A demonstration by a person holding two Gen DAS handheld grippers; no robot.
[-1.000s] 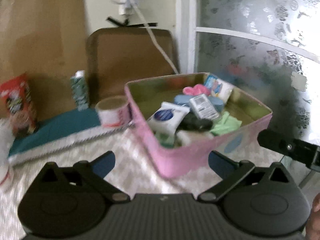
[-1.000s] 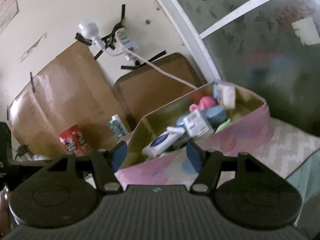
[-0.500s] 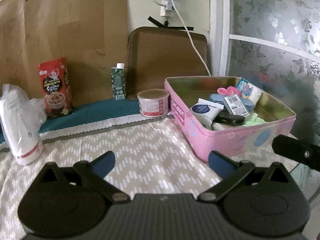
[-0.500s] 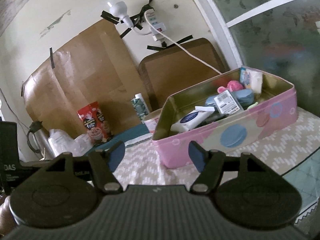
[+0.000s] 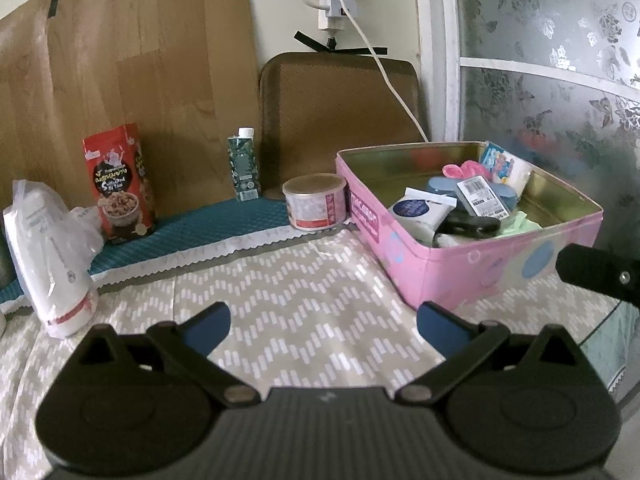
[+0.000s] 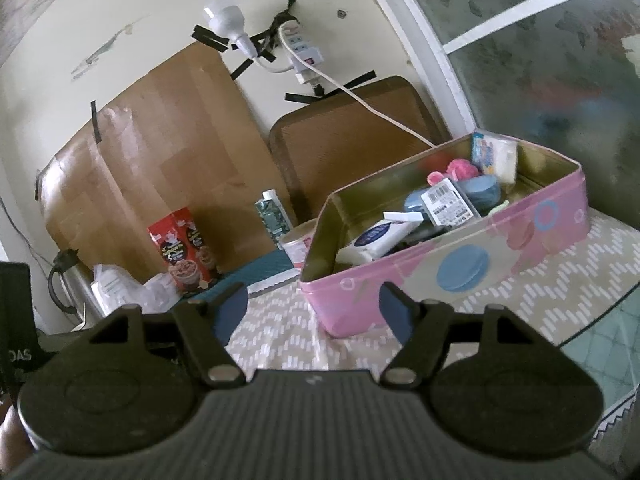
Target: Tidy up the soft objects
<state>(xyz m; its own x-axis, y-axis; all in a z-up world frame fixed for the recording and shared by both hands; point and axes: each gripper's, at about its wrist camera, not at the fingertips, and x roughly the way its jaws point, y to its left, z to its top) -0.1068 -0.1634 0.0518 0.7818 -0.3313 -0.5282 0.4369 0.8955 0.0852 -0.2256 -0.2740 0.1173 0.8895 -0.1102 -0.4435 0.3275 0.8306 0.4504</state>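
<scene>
Both grippers, left gripper (image 5: 323,322) and right gripper (image 6: 313,308), gape wide, empty; centre-right, the white pouch (image 5: 418,212) in the pink tin (image 5: 472,272) looks light, squashy—pinch its middle.

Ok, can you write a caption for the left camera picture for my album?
Open left gripper hovers over the patterned tablecloth, facing a pink tin packed with soft odds and ends.
</scene>
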